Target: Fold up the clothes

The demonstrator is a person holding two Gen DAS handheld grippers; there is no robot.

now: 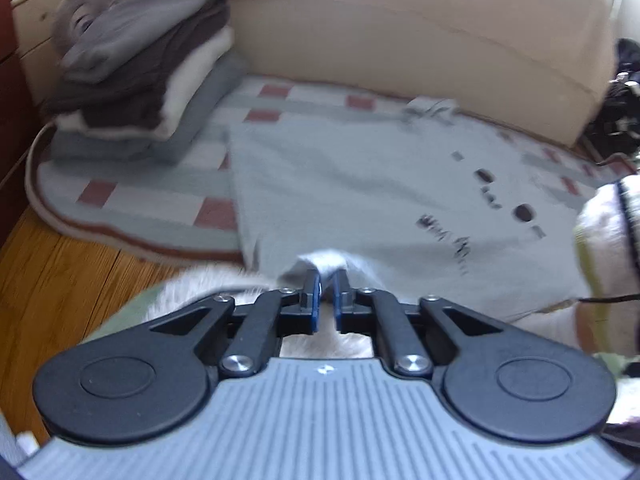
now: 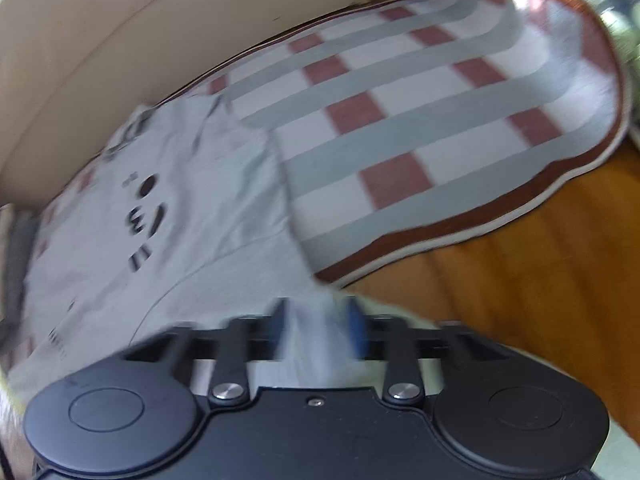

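A light grey T-shirt (image 1: 360, 184) with a black cat-face print lies spread on a checked rug (image 1: 132, 200), front up. My left gripper (image 1: 327, 280) is shut on the shirt's near hem, a bunch of cloth pinched between the blue pads. In the right wrist view the same shirt (image 2: 192, 208) lies on the rug (image 2: 420, 120), and my right gripper (image 2: 320, 320) is shut on another part of the near hem, with cloth bunched between the fingers. Both views are blurred by motion.
A stack of folded clothes (image 1: 136, 76) sits at the rug's far left. A beige sofa base (image 1: 400, 32) runs along the back. Wooden floor (image 1: 60, 280) lies in front of the rug, also in the right wrist view (image 2: 540, 280). Dark clutter (image 1: 620, 112) is at far right.
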